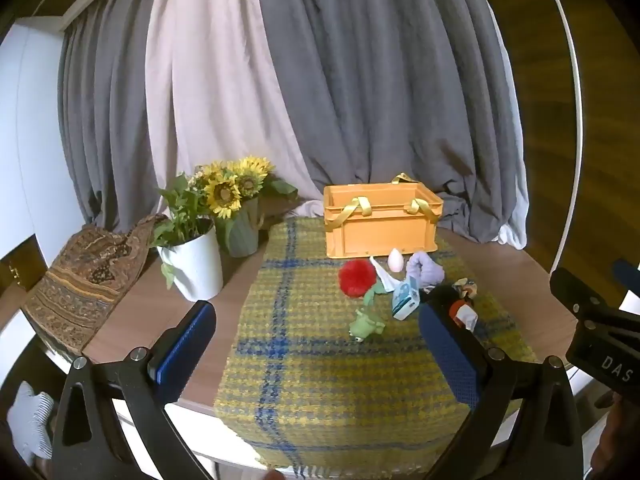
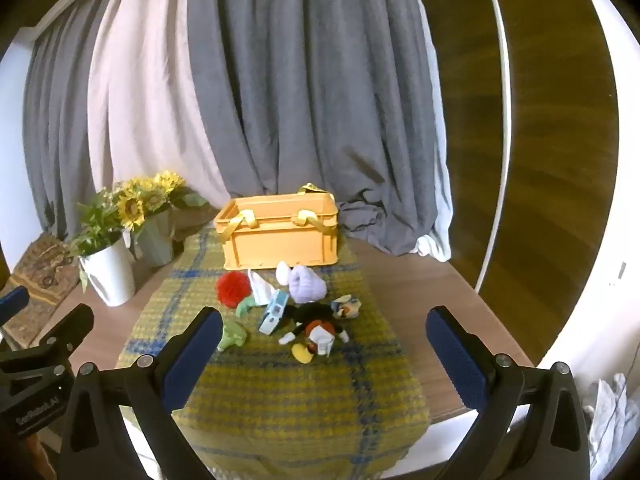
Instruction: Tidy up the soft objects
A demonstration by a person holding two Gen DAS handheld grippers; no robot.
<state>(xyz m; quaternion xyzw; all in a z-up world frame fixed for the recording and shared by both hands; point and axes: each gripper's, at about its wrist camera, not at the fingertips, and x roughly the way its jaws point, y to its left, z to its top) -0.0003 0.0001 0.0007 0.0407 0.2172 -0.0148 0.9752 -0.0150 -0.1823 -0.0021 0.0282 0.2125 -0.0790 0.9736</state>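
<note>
An orange crate (image 1: 382, 220) (image 2: 280, 234) with yellow ribbon handles stands at the far end of a yellow-and-blue plaid cloth (image 1: 320, 360) (image 2: 280, 392). In front of it lie soft toys: a red pompom (image 1: 357, 277) (image 2: 233, 289), a green frog (image 1: 366, 325) (image 2: 232, 334), a lilac knit piece (image 1: 425, 270) (image 2: 306, 286), a white egg shape (image 1: 395, 260) (image 2: 283, 271), a light blue pouch (image 1: 405, 300) (image 2: 274, 314) and a black-and-red mouse doll (image 2: 316, 330). My left gripper (image 1: 316, 344) and right gripper (image 2: 324, 348) are both open and empty, near the cloth's front.
A white pot with a plant (image 1: 194, 264) (image 2: 108, 276) and sunflowers in a grey-green vase (image 1: 240, 232) (image 2: 154, 242) stand left of the cloth. A patterned cushion (image 1: 84, 280) lies at the far left. Grey and pale curtains (image 1: 320, 80) hang behind the round wooden table (image 1: 160, 312).
</note>
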